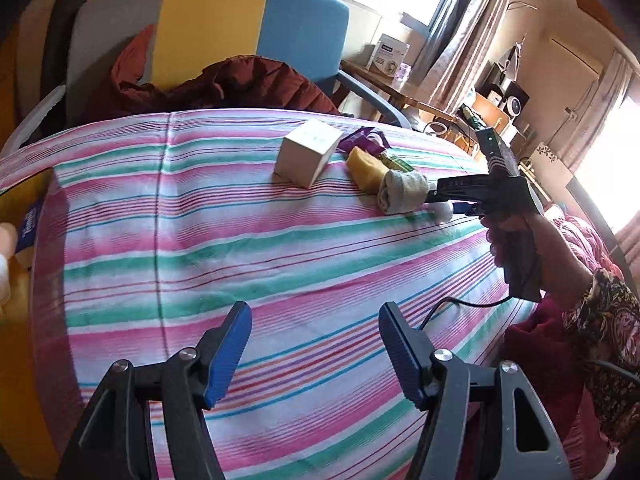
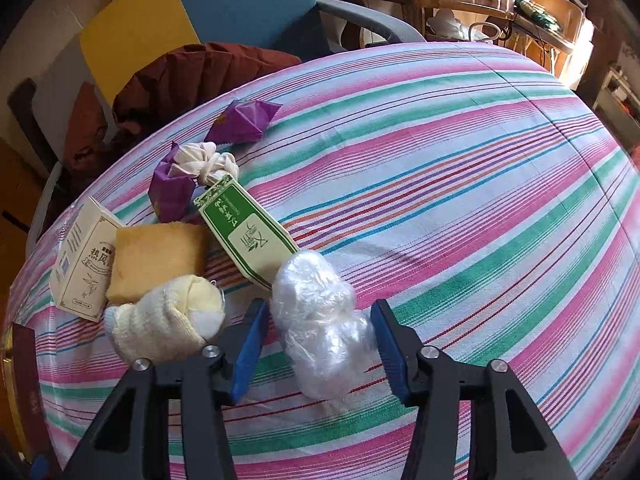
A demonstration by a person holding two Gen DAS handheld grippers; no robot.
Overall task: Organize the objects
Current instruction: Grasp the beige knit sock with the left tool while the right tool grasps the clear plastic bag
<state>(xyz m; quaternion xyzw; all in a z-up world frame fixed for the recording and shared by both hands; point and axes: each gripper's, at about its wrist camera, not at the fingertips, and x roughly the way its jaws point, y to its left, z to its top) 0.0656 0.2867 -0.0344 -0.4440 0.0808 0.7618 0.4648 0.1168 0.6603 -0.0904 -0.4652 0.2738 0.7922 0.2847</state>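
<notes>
Both grippers were built of black angular frames with triangular cut-outs, round silver screws at the pivots, and ribbed blue pads on the fingers [image 2: 250, 354]. The right gripper [image 1: 446, 206] carried a small green light on top and trailed a thin black cable [image 1: 460, 304]. The hand [image 1: 516, 240] holding it emerged from a dark, floral-and-paisley patterned sleeve [image 1: 608, 320].

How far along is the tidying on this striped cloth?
Done: nothing looks sorted yet. The cream cardboard box, yellow sponge, rolled pale sock, green-and-white packet and purple wrappers lie clustered on the striped cloth.
In hand: the right gripper straddles the crumpled clear plastic bundle, pads not visibly pressing. The left gripper hovers open, empty.
Left: seemingly everything.
</notes>
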